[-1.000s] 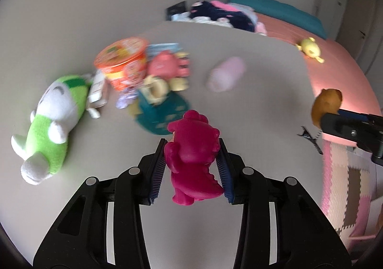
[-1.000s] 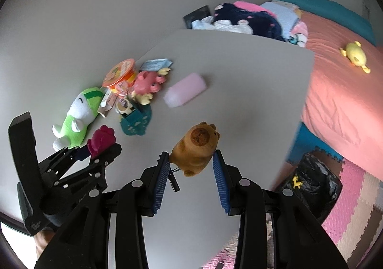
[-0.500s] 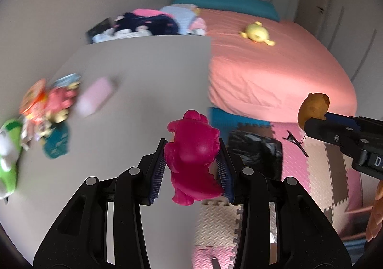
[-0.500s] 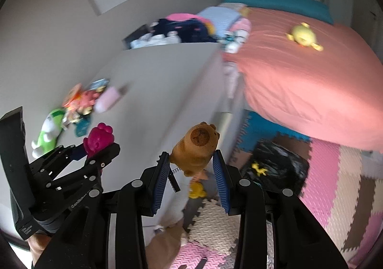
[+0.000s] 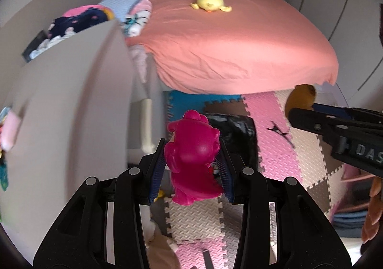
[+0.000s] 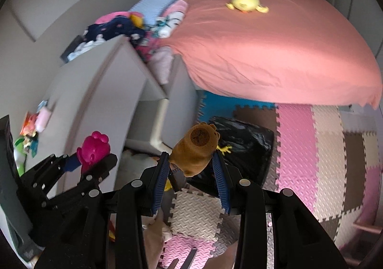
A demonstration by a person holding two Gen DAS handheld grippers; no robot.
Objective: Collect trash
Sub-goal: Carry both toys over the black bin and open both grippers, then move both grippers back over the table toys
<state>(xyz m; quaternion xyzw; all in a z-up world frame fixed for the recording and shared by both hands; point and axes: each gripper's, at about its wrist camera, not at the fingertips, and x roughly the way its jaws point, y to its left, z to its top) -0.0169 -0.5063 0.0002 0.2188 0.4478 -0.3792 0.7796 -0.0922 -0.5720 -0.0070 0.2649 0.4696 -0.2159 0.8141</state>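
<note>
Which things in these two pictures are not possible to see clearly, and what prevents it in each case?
- Black bag on the floor mat: in the left wrist view the magenta toy covers its left part; in the right wrist view the brown plush hides its opening.
- Clutter on the table: blurred, small, at the left edge.
- Right gripper in the left wrist view: cut off by the right edge.

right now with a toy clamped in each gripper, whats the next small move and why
Probably carry both grippers forward and down toward the black trash bag on the foam mats. The left gripper is shut on the magenta dinosaur toy and the right gripper on the brown plush, both held in the air short of the bag, so neither can be dropped in yet.
</note>
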